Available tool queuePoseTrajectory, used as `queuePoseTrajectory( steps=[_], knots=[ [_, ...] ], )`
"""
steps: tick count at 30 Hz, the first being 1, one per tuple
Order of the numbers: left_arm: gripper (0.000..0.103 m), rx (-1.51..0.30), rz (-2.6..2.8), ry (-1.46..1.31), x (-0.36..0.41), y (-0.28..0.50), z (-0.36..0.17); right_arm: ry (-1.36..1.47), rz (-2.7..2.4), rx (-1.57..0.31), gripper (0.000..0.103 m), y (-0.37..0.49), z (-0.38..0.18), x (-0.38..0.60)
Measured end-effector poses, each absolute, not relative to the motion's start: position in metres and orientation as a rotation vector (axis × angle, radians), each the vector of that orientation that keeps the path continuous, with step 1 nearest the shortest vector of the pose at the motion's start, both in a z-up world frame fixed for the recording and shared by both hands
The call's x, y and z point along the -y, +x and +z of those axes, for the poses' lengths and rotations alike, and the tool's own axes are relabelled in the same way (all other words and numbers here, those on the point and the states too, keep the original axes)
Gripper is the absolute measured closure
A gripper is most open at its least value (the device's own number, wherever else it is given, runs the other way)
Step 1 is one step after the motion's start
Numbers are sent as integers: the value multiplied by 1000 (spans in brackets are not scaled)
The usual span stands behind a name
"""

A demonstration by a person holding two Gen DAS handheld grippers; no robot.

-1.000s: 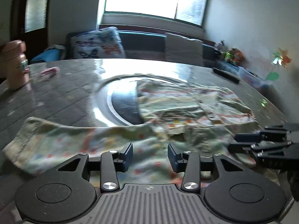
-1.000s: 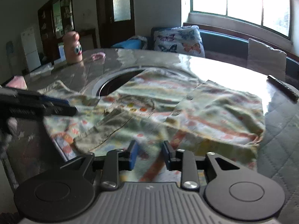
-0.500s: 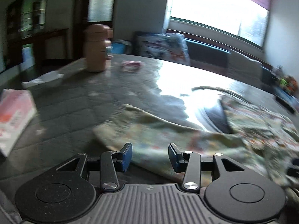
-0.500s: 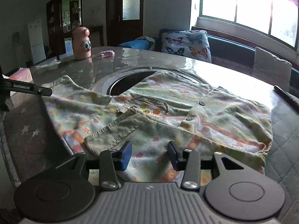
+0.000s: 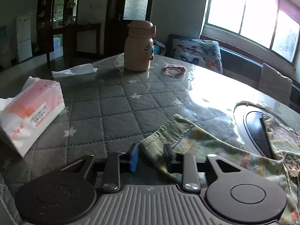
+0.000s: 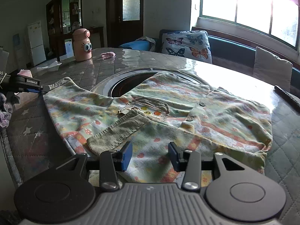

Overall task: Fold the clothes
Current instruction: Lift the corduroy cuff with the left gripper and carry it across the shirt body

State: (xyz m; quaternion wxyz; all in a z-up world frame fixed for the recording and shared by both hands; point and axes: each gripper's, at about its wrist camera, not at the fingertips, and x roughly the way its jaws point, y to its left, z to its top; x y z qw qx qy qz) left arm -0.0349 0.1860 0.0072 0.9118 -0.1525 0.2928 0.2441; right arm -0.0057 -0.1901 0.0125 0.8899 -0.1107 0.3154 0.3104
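Note:
A child's patterned shirt (image 6: 187, 112) lies spread on the quilted table (image 5: 116, 112). One sleeve is folded in over its front (image 6: 116, 133). The other sleeve reaches out to the left and ends in a green corduroy cuff (image 5: 168, 131). My left gripper (image 5: 151, 156) has that cuff between its jaws, which are closing; a thin gap still shows beside the blue left pad (image 5: 134, 157). In the right wrist view the left gripper (image 6: 45, 88) sits at the cuff's tip. My right gripper (image 6: 150, 155) stands open just above the shirt's near hem, holding nothing.
A pink tissue pack (image 5: 31, 112) lies left of the cuff. Behind stand a peach bottle (image 5: 139, 46), a pink hair tie (image 5: 173, 69) and a loose tissue (image 5: 75, 70). A round recess (image 6: 127, 84) lies under the shirt's collar side. A black remote (image 6: 286, 97) rests far right.
My left gripper swung left from the shirt's middle to the outstretched sleeve's cuff, and its jaws narrowed around it. The right gripper's jaws widened a little and it stayed in place.

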Motion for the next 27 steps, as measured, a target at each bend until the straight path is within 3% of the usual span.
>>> queuePoseTrajectory(
  steps=[3,17,27],
  knots=[
    [94,-593,482,-350,-186,-36,10,-220,637,-655,60,-6,13,193],
    [96,-471,-98,-401,-63,-32,80,-83,559,-654,61,-3,25,236],
    [96,-546,-399,-363,33,-4,70,11,454,-636,62,2,33,282]
  ],
)
